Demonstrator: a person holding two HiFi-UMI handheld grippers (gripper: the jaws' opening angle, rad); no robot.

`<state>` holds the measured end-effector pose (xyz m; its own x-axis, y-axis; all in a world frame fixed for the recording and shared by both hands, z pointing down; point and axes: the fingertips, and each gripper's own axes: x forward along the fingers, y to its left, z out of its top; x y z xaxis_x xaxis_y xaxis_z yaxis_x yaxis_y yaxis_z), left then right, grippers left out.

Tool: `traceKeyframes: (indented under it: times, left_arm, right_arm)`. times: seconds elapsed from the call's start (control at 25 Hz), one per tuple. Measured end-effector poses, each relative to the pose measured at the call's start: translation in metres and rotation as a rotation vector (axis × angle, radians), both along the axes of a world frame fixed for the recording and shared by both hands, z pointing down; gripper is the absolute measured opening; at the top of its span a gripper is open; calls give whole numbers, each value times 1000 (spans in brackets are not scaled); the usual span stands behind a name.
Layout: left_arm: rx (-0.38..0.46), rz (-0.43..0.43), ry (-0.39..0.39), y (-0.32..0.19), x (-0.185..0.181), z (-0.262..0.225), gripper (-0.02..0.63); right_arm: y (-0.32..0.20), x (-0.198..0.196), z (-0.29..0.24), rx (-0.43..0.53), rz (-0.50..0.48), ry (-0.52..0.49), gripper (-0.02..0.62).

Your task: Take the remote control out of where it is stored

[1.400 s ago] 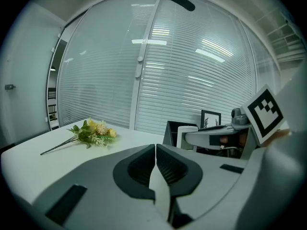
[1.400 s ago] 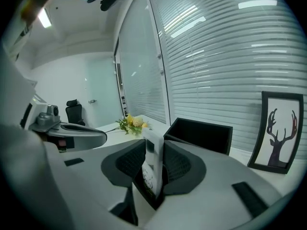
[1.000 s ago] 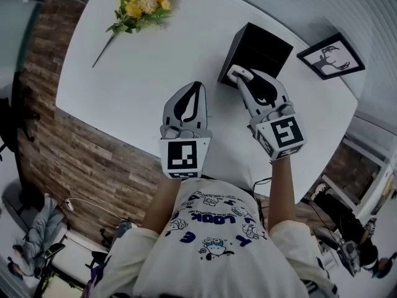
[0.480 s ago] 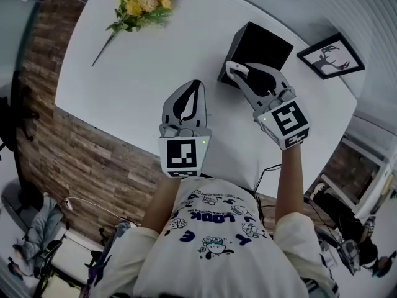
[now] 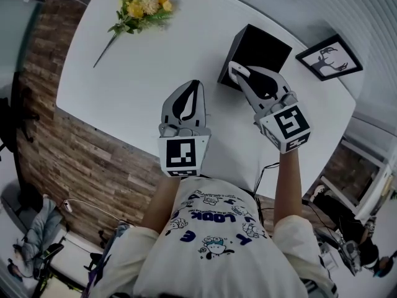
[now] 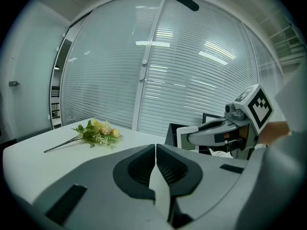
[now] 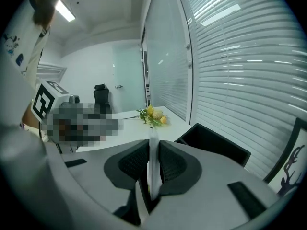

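Note:
An open black box (image 5: 265, 47) stands on the white table (image 5: 142, 73). My right gripper (image 5: 238, 72) hovers at the box's near edge, and its jaws are closing on a thin white remote control (image 5: 236, 67), which stands on edge between the pads. The right gripper view shows the remote (image 7: 153, 169) as a white slab pinched in that gripper (image 7: 153, 145), with the box (image 7: 216, 140) just beyond. From the left gripper view the remote (image 6: 186, 136) sticks out of the right gripper's tips in front of the box (image 6: 171, 130). My left gripper (image 5: 193, 85) (image 6: 155, 147) hangs over the table, shut and empty.
A bunch of yellow flowers (image 5: 139, 6) (image 6: 98, 132) (image 7: 152, 116) lies at the table's far left. A framed deer picture (image 5: 329, 56) (image 7: 293, 164) stands to the right of the box. Window blinds run behind the table. An office chair (image 7: 100, 99) stands farther off.
My right gripper has shifted a little to the right and risen slightly at the box's edge, with the white remote at its tips. The left gripper has stayed put.

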<state>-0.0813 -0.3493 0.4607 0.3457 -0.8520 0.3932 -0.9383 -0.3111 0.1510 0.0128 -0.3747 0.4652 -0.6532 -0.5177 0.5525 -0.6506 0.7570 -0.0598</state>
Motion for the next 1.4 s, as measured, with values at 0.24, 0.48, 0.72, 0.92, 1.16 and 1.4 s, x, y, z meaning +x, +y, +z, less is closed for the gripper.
traceKeyframes:
  times: [0.24, 0.48, 0.72, 0.92, 1.16, 1.4]
  left_arm:
    - [30, 9, 8, 3, 6, -13, 20]
    - [64, 26, 10, 16, 21, -30, 20]
    - [100, 12, 11, 35, 29, -56, 20]
    - [154, -6, -5, 58, 26, -81, 20]
    - [186, -56, -24, 90, 15, -101, 20]
    - [200, -98, -33, 117, 6, -109, 20]
  right_arm:
    - [1, 10, -29, 43, 95, -91, 74]
    - [11, 16, -60, 98, 148, -123, 74]
    - [33, 19, -87, 150, 195, -172, 75]
    - [57, 18, -107, 177, 209, -206, 74]
    - [91, 10, -118, 186, 223, -225, 75]
    - [122, 6, -116, 168, 243, -250, 75]
